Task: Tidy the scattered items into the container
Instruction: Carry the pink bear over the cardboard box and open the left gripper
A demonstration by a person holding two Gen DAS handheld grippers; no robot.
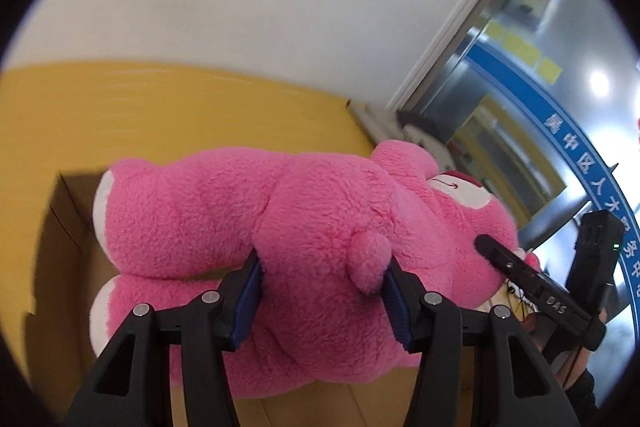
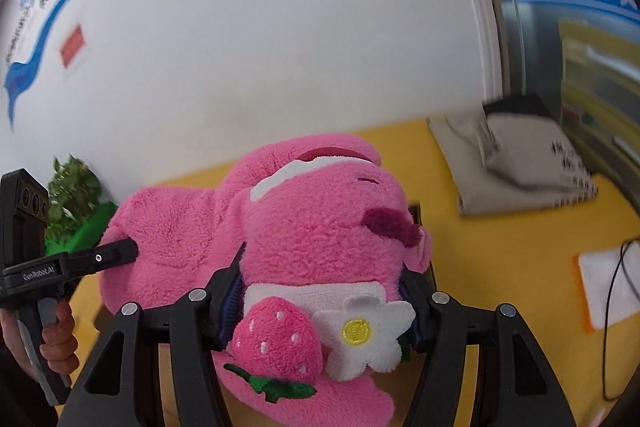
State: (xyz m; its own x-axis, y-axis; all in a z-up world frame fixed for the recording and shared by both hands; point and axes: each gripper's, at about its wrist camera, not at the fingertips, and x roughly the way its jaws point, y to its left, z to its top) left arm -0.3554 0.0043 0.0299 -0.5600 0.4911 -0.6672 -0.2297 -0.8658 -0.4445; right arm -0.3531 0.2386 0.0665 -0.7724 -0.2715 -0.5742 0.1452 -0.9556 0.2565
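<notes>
A bright pink plush bear (image 2: 320, 227) has white foot soles, a white muzzle patch and a dark maroon nose. On its chest sit a pink strawberry (image 2: 278, 341) with white seeds and green leaves, and a white flower (image 2: 366, 333) with a yellow centre. The surface (image 2: 500, 259) is yellow. The cardboard box (image 1: 68, 227) is brown.

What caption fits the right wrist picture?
Right gripper squeezes the pink plush bear at its neck, above its strawberry and white flower.
</notes>
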